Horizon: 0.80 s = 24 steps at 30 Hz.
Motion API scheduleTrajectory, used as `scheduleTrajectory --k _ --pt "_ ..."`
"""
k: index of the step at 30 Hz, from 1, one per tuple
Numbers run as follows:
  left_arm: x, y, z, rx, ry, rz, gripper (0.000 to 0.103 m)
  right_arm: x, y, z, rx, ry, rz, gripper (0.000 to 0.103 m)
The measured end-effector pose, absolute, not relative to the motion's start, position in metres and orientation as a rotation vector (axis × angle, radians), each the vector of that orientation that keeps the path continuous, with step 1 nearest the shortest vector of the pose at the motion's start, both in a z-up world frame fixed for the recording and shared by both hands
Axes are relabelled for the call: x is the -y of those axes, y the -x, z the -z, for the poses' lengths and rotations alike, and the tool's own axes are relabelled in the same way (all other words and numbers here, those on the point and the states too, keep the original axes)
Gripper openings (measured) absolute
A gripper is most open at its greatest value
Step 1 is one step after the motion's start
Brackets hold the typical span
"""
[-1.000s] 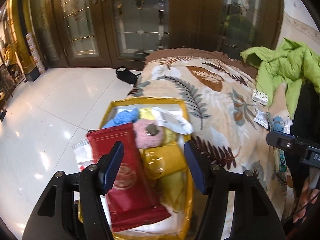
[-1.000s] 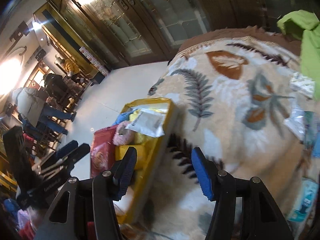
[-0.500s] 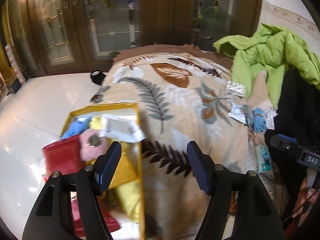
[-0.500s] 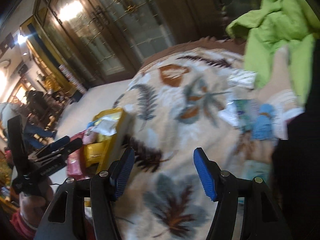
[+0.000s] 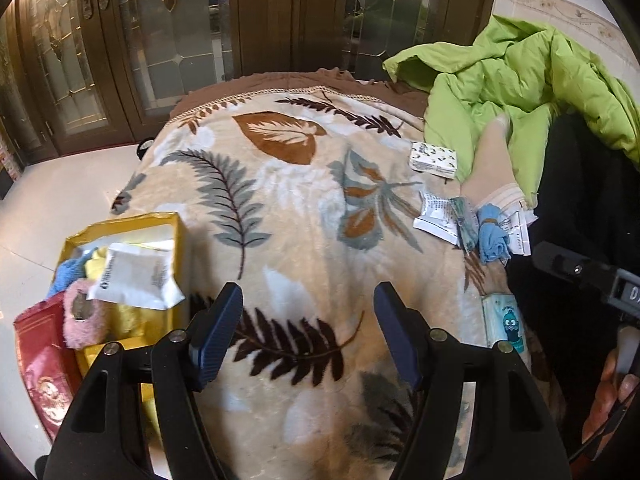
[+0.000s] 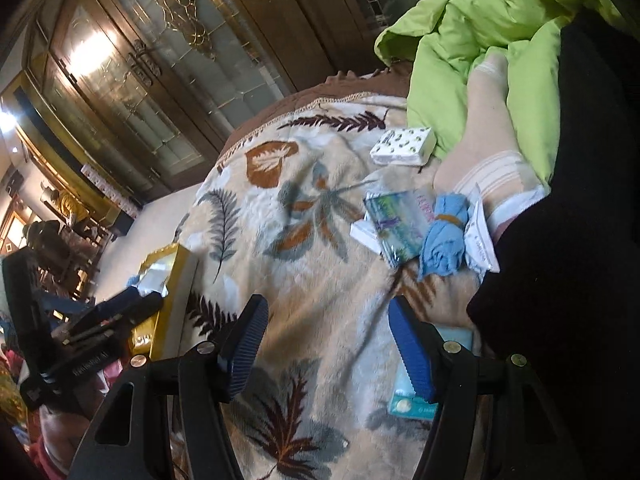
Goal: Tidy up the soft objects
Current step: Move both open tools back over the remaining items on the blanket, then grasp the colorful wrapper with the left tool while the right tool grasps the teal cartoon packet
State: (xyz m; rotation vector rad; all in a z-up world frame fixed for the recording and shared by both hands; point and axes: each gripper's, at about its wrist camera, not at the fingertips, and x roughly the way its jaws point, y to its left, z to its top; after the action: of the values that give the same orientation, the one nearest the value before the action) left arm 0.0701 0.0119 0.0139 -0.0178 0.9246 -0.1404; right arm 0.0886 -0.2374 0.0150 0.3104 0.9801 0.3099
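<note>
Presently both the left tongs and right tongs, lately widening, stood spread and empty above the leaf-patterned beige fleece blanket; a rolled blue cloth bundle lay beyond.

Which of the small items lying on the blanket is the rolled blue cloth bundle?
On the leaf-patterned beige blanket, look beside the crumpled lime-green jacket. Among flat white packets there lies the rolled blue cloth bundle, the only soft, blue, band-tied item.

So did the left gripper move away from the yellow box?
Yes. The left gripper swung right: the yellow box, earlier between its fingers, now sits off to their left, with the leaf blanket ahead.
</note>
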Motion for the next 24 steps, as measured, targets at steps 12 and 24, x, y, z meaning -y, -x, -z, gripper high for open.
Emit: scheduleTrajectory --k 12,24 --pt "0.016 -0.079 0.005 -0.978 0.054 0.231 0.067 0.251 -0.073 0.005 -1.088 -0.353 -0.255 0.065" --pt "0.063 -0.140 0.016 -1.066 0.135 0.371 0.073 0.249 -0.065 0.053 -1.251 -0.289 -0.079 0.067"
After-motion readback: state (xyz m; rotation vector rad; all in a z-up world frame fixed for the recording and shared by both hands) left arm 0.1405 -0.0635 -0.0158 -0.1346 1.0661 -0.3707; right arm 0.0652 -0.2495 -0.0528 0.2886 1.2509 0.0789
